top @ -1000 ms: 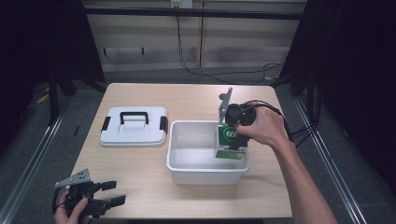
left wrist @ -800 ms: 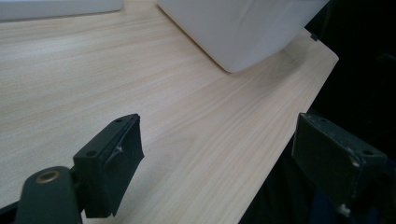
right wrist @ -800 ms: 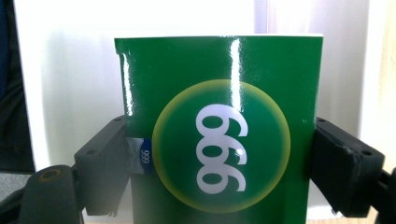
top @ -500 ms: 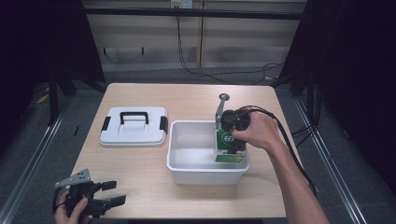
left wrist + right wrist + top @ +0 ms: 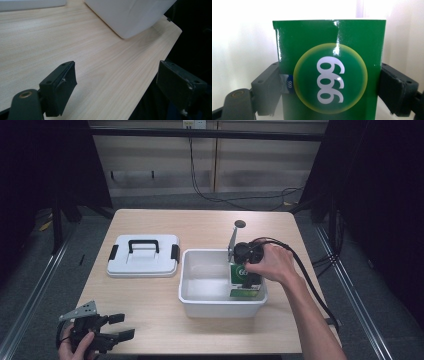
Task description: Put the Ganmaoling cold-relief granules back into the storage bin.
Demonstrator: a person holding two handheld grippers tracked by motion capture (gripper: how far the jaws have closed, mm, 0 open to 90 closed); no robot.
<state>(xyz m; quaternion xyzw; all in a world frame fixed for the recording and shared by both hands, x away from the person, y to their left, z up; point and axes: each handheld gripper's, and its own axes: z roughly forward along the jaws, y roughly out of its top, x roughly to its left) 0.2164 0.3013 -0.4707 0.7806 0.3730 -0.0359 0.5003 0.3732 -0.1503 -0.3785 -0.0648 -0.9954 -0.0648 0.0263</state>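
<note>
Right of centre, the right gripper (image 5: 244, 279) clamps a green box (image 5: 329, 70) inside the white bin (image 5: 200, 295), seemingly placing it; next, release; left gripper (image 5: 119, 326) idles open, lower left.

This looks like a lab or test cell set up for recording, not a home. A single pale wood-grain surface (image 5: 150, 300) stands alone on grey carpeted floor (image 5: 40, 270), hemmed in by black curtains (image 5: 380, 195) on both sides. Metal rails (image 5: 35, 295) run along the floor beside it. Behind, a plain panelled wall (image 5: 165, 165) carries a wall socket (image 5: 194, 124), with black cables (image 5: 235, 202) trailing down and across the floor.
</note>
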